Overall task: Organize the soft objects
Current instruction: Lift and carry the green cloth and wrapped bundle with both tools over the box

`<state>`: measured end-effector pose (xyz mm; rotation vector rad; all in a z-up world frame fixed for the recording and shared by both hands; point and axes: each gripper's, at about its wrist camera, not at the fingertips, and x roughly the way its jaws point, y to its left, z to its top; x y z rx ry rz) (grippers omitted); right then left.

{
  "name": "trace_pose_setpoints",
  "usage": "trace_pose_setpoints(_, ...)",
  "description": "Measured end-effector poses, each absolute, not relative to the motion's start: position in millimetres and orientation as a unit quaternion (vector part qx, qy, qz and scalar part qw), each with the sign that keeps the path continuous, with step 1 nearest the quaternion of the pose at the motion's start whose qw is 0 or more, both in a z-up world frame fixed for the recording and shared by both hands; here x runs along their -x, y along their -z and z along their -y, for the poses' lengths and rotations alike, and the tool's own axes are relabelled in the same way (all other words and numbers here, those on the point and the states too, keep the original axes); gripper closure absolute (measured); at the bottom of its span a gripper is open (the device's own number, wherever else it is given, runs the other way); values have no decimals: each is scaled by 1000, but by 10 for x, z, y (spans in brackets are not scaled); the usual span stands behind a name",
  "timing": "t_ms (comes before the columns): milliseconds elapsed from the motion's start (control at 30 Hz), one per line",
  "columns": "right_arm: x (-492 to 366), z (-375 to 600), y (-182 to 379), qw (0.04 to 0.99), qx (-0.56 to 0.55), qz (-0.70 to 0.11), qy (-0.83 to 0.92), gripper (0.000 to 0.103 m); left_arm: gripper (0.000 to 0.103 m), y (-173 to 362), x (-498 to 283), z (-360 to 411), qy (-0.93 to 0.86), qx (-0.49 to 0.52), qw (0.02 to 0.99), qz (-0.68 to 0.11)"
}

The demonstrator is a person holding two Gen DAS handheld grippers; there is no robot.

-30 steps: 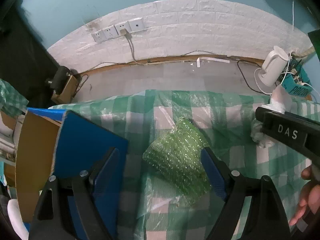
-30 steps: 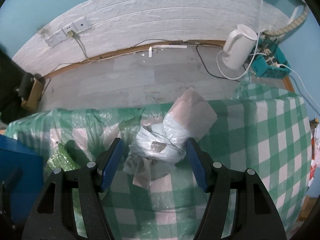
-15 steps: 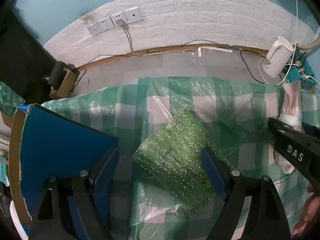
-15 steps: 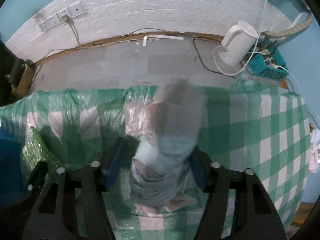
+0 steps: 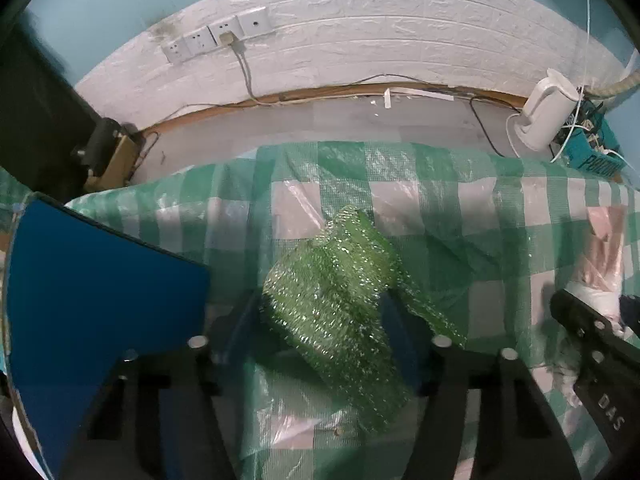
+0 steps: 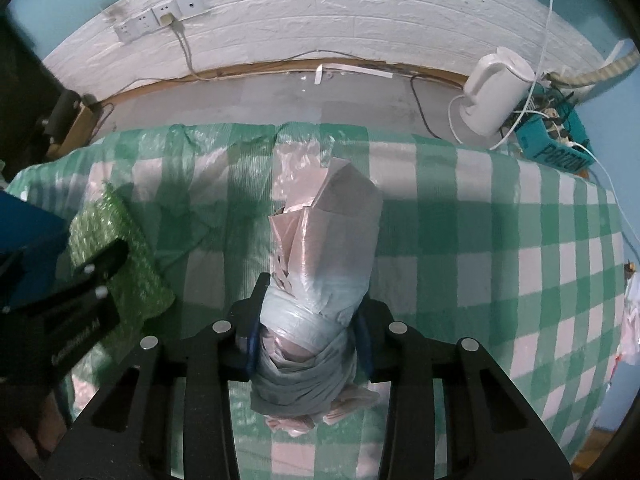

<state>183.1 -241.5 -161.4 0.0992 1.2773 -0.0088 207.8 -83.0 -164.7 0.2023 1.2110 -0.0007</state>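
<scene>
Between right gripper jaws, bag bundle (squeezed)

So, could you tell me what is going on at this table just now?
A person is sorting soft things on a table with a green checked cloth, a handheld gripper in each hand. The right gripper has just been closing its jaws, and they now pinch a pink and grey bundle of plastic bags. The left gripper has also been closing around a sparkly green scrubber cloth, and its jaws now sit against its sides. A blue box stands to the left.
</scene>
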Motion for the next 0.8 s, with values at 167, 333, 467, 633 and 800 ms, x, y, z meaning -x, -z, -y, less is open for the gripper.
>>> trace_pose_setpoints(167, -1695, 2429, 1541, 804, -50, -593, 1, 67, 87, 1630, -1975, 931, 17, -128, 821, -556)
trace_pose_setpoints(333, -1575, 2394, 1477, 806, -48, -591, -4, 67, 93, 1626, -1850, 1003, 31, -148, 819, -553)
trace_pose_setpoints(467, -1480, 2389, 1394, 808, -45, -588, -11, 67, 94, 1581, -1728, 972, 37, -150, 820, -551)
trace_pose_setpoints(633, -1377, 2391, 1270, 811, -39, -583, -19, 67, 94, 1421, -1586, 877, 42, -141, 823, -549)
trace_pose_setpoints(800, -1267, 2370, 1098, 816, -33, -576, -25, 67, 94, 1230, -1436, 796, 40, -138, 826, -545)
